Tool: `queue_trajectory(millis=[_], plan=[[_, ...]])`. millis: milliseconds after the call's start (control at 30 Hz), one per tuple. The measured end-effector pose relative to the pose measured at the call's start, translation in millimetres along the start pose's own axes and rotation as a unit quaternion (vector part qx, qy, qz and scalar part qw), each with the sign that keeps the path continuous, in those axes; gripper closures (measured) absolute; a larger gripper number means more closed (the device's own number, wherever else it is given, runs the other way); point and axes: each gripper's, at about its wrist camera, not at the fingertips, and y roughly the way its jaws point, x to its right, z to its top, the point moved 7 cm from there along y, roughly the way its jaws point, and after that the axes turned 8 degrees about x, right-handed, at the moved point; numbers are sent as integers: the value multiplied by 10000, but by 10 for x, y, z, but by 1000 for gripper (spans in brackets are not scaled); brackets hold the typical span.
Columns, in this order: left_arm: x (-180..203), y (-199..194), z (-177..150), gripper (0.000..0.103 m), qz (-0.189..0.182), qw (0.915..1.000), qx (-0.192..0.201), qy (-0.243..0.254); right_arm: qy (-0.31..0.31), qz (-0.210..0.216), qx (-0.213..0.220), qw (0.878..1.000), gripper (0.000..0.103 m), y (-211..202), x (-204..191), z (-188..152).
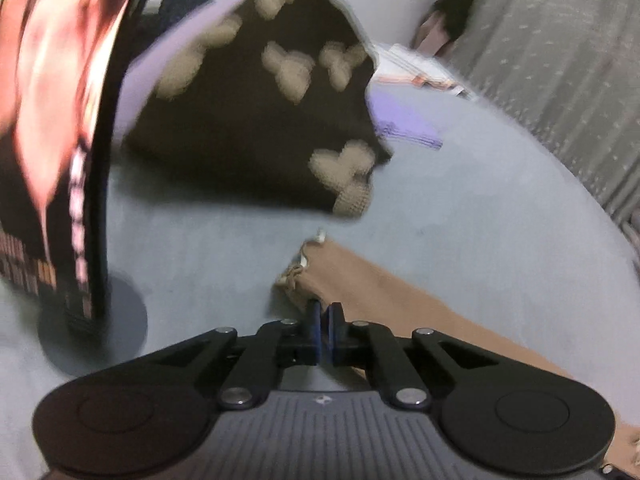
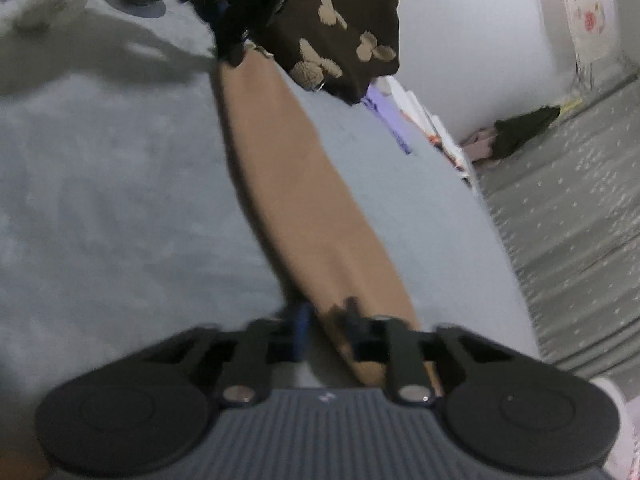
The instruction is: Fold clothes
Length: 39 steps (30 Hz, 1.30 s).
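Two views, two tools, one tan garment strung between them.

Left wrist view. Item: my left gripper (image 1: 323, 312), jaws nearly together, pinching the gathered end of the tan garment (image 1: 384, 296), where a drawstring and a small white tag show. The cloth runs back toward the lower right of the view. Item: a dark brown knit piece (image 1: 256, 120) with beige fleecy shapes, lying farther out on the pale grey bed cover (image 1: 480, 220). Item: a screen on a round base (image 1: 96, 320), at the left. Item: papers (image 1: 420, 68) near the bed's far edge.

Right wrist view. Item: my right gripper (image 2: 326, 320), jaws a little apart, closed on the near end of the tan garment (image 2: 296, 184), which stretches as a long narrow band across the bed cover (image 2: 120, 200) to my left gripper (image 2: 232, 50) at the far end. The brown knit piece (image 2: 344, 40) lies just beyond that end. Item: a dark heap of cloth (image 2: 524, 128) on the floor beyond the bed's right edge.

Handling, as I judge it: light, limp, thin, sags wherever unsupported, not fragile. Best held at the two ends, as now, and kept taut. The blur leaves the band's layers unclear.
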Motion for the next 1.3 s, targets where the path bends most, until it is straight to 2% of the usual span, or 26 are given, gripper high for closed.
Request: queue_trajectory(millis=[133, 233, 300, 367, 433, 467, 500, 567, 633, 700, 833, 900, 967, 1133, 1167, 1267, 1300], plan=[[146, -30, 201, 101, 6, 9968, 600, 533, 733, -85, 82, 9972, 97, 100, 76, 188], [235, 83, 293, 100, -56, 9943, 727, 773, 1113, -138, -4, 9937, 97, 222, 142, 237], [236, 183, 308, 100, 46, 9952, 522, 822, 1273, -139, -95, 9917, 97, 270, 167, 227], [180, 266, 246, 100, 214, 9964, 87, 818, 1434, -81, -187, 9894, 97, 270, 169, 191], [117, 317, 150, 100, 266, 9961, -268, 799, 1565, -9, -227, 9874, 92, 233, 179, 157], [35, 355, 76, 100, 247, 9959, -542, 677, 1610, 36, -215, 9867, 85, 191, 189, 141], [-11, 388, 49, 97, 191, 9963, -640, 537, 1765, 188, -180, 9839, 68, 125, 228, 117], [-145, 421, 5, 94, 11, 9969, -769, 162, 2220, 697, -44, 9725, 47, -62, 363, 68], [-218, 420, 2, 93, -112, 9972, -744, -18, 2532, 1073, 87, 9614, 46, -197, 488, 44], [-235, 409, -9, 93, -72, 9974, -711, -103, 2860, 1388, 287, 9477, 47, -330, 702, 39], [-156, 373, -17, 94, 255, 9979, -589, -64, 2917, 1143, 381, 9489, 50, -175, 1214, 83], [-131, 361, -20, 94, 305, 9981, -528, -111, 2879, 1166, 287, 9501, 59, -2, 1347, 85], [-120, 373, -38, 94, 280, 9986, -451, -73, 2806, 1354, 72, 9502, 67, 242, 1375, 51], [-131, 450, -38, 93, 240, 9990, -348, -112, 2591, 1743, -403, 9491, 67, 691, 1240, -110], [-128, 462, -34, 93, 242, 9990, -340, -151, 2580, 1730, -356, 9499, 70, 692, 1222, -110], [-103, 471, -5, 99, 232, 9993, -237, -187, 2552, 1650, -152, 9526, 98, 661, 1183, -89], [-88, 455, 19, 100, 214, 9995, -138, -198, 2542, 1622, -84, 9534, 100, 650, 1170, -83]])
